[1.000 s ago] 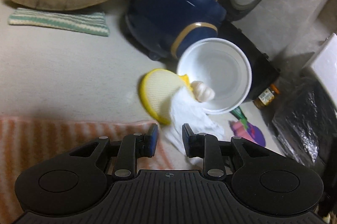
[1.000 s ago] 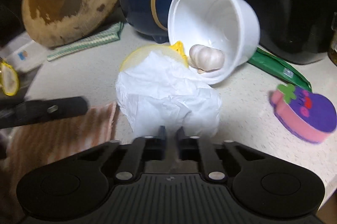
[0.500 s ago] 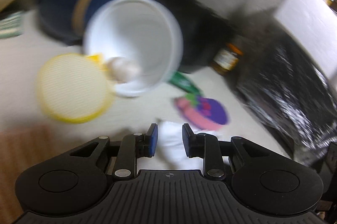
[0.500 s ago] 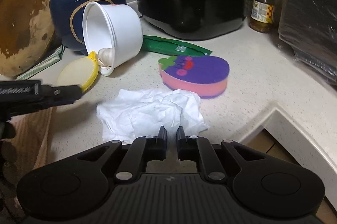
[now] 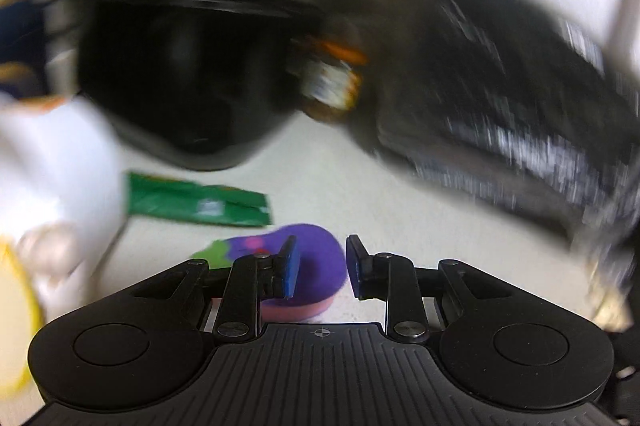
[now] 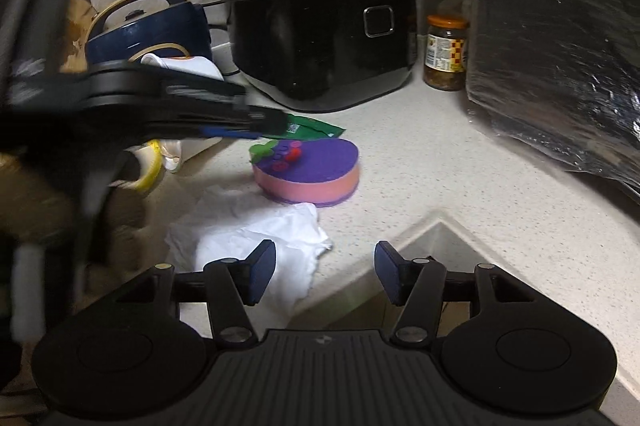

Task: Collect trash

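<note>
Speckled pale desk (image 6: 460, 185): crumpled white tissue (image 6: 260, 238) lies loose at 11 o'clock of right tool (image 6: 325, 266), whose jaws have just been opening, empty. Left tool (image 5: 319, 264), half-open, empty, points toward flat green wrapper (image 5: 196, 199), at its 10 o'clock, long axis crosswise.

You're looking at a crumpled tissue (image 6: 256, 226) lying on the counter (image 6: 460, 185) — sponge (image 6: 308, 173) sitting just behind it, wrapper (image 6: 316, 127) beyond, rice cooker (image 6: 320, 41) standing rearmost, jar (image 6: 446, 53) to its right.
</note>
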Motion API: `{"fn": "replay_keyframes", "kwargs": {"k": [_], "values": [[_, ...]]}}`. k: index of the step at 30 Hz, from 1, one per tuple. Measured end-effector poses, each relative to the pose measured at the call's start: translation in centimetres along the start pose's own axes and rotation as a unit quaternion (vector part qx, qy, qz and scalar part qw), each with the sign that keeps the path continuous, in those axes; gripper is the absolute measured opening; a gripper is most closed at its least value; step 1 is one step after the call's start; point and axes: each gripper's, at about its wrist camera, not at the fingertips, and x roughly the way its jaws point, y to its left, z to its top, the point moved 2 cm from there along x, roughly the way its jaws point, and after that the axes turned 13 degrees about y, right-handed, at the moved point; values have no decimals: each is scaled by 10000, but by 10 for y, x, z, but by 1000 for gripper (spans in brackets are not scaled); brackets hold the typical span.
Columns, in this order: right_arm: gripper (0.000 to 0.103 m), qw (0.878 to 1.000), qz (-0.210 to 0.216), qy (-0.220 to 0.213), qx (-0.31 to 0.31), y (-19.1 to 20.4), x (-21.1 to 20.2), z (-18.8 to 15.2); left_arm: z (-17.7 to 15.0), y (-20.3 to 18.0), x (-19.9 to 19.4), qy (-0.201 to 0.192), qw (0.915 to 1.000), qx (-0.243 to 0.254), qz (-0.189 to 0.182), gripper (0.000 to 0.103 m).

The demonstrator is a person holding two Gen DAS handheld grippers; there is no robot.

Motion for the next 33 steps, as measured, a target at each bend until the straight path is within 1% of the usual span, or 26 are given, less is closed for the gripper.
{"fn": "replay_keyframes", "kwargs": {"k": [1,3,5,6,8,9,12,16,18,21,24,25,27,28,30,33], "values": [[55,10000,-17,18,33,-3,1,-2,2,-11,9,71,9992,342,170,29],[56,9999,-47,53,85,-8,2,-4,2,-28,24,170,9935,934,625,29],[56,9999,-98,62,124,-13,2,-7,-4,-38,35,272,9871,1256,954,30],[56,9998,-116,53,154,-15,1,-9,-5,-39,38,329,9855,1315,1024,31],[58,9996,-121,45,254,-22,0,-11,-12,-37,34,300,9846,1350,1066,31],[59,9995,-117,47,307,-25,1,-11,-15,-34,32,313,9844,1336,1105,31],[60,9989,-76,113,439,-32,6,-11,-22,-24,23,329,9855,1171,1181,32],[60,9990,5,177,419,-30,12,-8,-34,-2,6,377,9868,792,1358,33],[60,9992,36,196,342,-26,13,-5,-42,9,-3,423,9866,516,1490,32],[60,9996,121,171,172,-16,13,2,-56,26,-18,392,9867,97,1577,31],[64,9994,310,170,-59,-1,15,9,-73,44,-44,177,9876,-549,1457,31],[65,9987,420,196,-197,6,19,12,-79,49,-52,92,9873,-782,1379,29],[66,9966,588,284,-498,21,28,19,-93,63,-72,-83,9834,-1408,1140,29],[66,9952,651,320,-658,31,33,22,-97,67,-78,-124,9807,-1623,1082,29],[66,9913,795,382,-978,48,43,24,-105,74,-90,-153,9740,-1973,1101,29],[66,9873,818,519,-1261,67,60,26,-112,80,-99,-11,9665,-2239,1258,29]]}}
